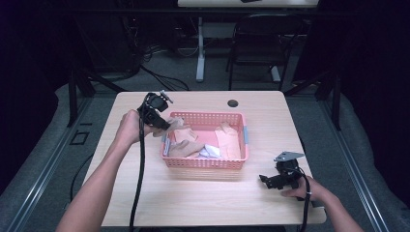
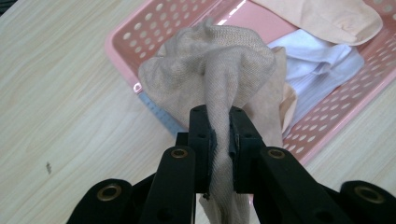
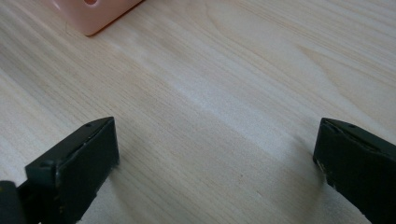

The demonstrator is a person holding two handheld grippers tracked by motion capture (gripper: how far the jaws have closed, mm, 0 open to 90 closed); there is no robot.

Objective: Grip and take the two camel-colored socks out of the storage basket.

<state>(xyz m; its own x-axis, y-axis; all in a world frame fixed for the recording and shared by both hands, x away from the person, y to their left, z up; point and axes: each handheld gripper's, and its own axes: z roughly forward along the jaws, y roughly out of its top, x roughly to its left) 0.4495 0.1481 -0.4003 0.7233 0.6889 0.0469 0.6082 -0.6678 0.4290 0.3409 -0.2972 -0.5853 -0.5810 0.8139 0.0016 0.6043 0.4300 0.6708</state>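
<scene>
Left to right across the worktop (image 1: pixel 145 193). Your left claw (image 1: pixel 163 102) sits above the left end of the pink basket (image 1: pixel 205 163), toward the worktop's far-left corner; its jaws are clenched on a beige knit cloth (image 2: pixel 219 70), which bunches up beyond the jaws in the left gripper view and hangs over the basket's left rim. The basket stands at the middle of the worktop; inside it lie further beige cloths (image 1: pixel 228 140) and a white cloth (image 1: pixel 210 152), the white one near the front wall. Your right claw (image 1: pixel 263 180) rests low near the worktop's near-right corner, well apart from the basket; its jaws are released, spread wide with only bare wood between them in the right gripper view, a corner of the basket showing at the upper left.
</scene>
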